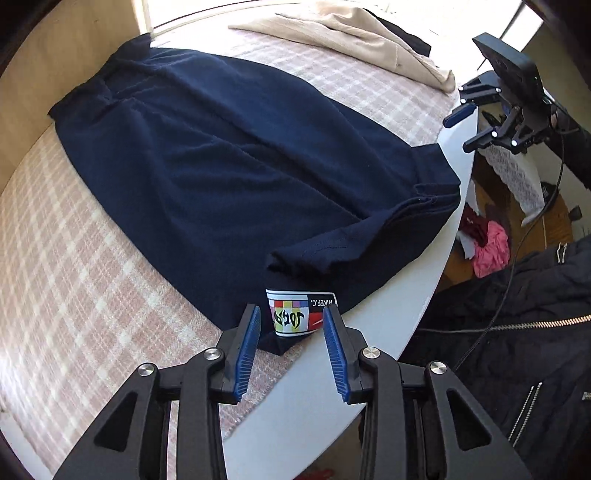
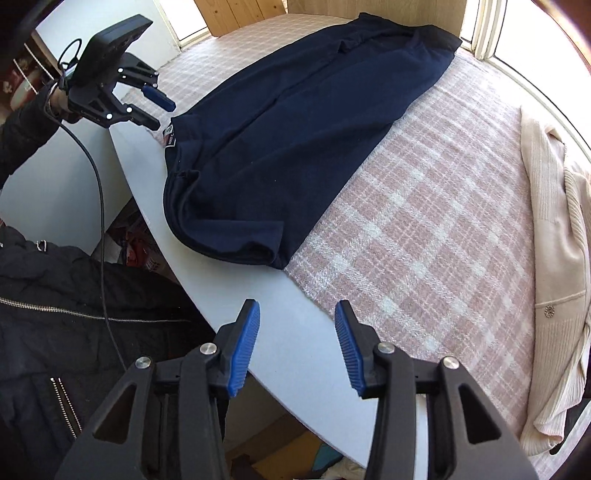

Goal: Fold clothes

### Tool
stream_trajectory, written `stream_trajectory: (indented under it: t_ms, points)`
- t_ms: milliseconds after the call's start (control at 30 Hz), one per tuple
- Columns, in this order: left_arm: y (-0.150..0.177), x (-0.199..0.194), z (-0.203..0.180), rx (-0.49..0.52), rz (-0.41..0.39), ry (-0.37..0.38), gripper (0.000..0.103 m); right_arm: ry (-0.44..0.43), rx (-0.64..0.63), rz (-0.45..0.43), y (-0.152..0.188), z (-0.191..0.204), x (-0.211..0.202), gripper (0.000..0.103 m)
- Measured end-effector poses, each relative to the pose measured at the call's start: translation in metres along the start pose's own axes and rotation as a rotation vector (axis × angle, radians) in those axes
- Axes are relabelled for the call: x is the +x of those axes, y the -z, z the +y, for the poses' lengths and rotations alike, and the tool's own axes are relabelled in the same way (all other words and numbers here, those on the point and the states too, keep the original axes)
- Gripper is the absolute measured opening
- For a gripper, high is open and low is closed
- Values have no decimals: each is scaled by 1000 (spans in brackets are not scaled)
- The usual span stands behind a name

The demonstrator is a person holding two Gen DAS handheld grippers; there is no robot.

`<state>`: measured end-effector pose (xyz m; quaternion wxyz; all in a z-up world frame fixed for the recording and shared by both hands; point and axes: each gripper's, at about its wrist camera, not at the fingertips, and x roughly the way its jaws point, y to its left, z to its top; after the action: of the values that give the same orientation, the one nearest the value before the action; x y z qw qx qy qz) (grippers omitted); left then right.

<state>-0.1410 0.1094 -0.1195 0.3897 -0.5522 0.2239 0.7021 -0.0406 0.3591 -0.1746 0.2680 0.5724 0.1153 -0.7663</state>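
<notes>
A navy garment [image 1: 240, 155] lies folded lengthwise on a pink plaid blanket [image 1: 74, 258], its near end hanging over onto the white table [image 1: 388, 314]. A colourful sewn label [image 1: 295, 321] shows at that near end. My left gripper [image 1: 291, 312] hovers over the label, open, its blue pads on either side and not pressing. In the right wrist view the same garment [image 2: 295, 129] stretches away, and the left gripper [image 2: 160, 110] is at its far-left corner. My right gripper [image 2: 297, 304] stands open above the bare table edge [image 2: 288, 332], holding nothing; it also shows as the right gripper [image 1: 460, 131].
A cream knit cardigan [image 2: 554, 258] lies on the blanket's right side, seen as the cardigan [image 1: 351, 33] at the back. A person's black zipped jacket [image 2: 55, 314] is close to the table edge. Pink and red clothes [image 1: 491, 251] lie on the floor beyond it.
</notes>
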Motion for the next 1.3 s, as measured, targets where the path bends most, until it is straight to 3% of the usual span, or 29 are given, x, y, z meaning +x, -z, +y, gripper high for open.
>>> stream_trajectory:
  t_ms: [167, 333, 533, 733, 933, 1067, 1300]
  points:
    - [-23, 21, -9, 187, 30, 22, 34, 15, -61, -6, -8, 9, 7, 42]
    - [-28, 21, 0, 237, 25, 74, 34, 32, -186, 8, -19, 21, 14, 42]
    - [-23, 18, 4, 305, 41, 123, 36, 4, -239, 57, -16, 20, 23, 42]
    - [-36, 20, 1, 355, 40, 100, 37, -20, -257, 44, -19, 14, 19, 42]
    - [-41, 10, 10, 310, 1, 95, 36, -60, -282, 44, -12, -3, 11, 42]
    - [-50, 12, 19, 310, 32, 54, 37, -80, -265, 43, -9, -14, 8, 42]
    - [-65, 29, 36, 314, 112, 137, 37, -109, -253, 15, -5, -23, 5, 42]
